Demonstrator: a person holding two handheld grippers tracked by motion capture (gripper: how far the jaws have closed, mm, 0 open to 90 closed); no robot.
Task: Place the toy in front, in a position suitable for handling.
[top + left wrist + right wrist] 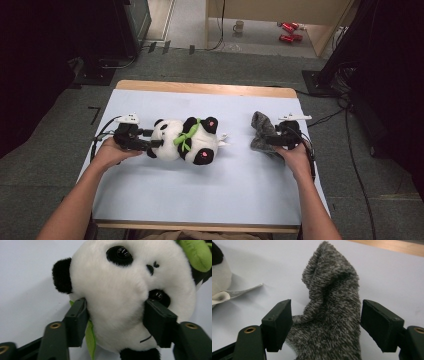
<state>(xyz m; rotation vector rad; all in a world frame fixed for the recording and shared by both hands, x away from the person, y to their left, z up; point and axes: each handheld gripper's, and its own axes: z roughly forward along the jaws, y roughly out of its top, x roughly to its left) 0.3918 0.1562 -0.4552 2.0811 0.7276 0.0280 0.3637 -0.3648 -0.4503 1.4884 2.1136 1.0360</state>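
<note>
A: State the position of the toy panda (186,140).

B: It lies on its side on the white sheet (200,200) covering the table (200,89), left of centre, head toward the person's left hand (107,152). A green plush leaf (184,137) crosses its middle.

A: Condition of the left hand-held gripper (115,320)?

B: Both jaws press into the white plush of the head, one on each side, and the fur bulges between them. It is clamped on the panda.

A: Handling properties?

B: Judged soft, light and compressible. A hold on the head gives way under pressure, so the body would likely sag and swing if lifted. The torso offers a firmer bulk.

A: The grey sock (262,132)?

B: It lies crumpled right of centre, well apart from the panda. It is limp knit fabric and will fold wherever it is taken.

A: Condition of the right hand-held gripper (327,325)?

B: Jaws stand apart, one on each side of the sock. The left jaw is at the fabric edge; whether it touches is uncertain. There is a clear gap at the right jaw.
</note>
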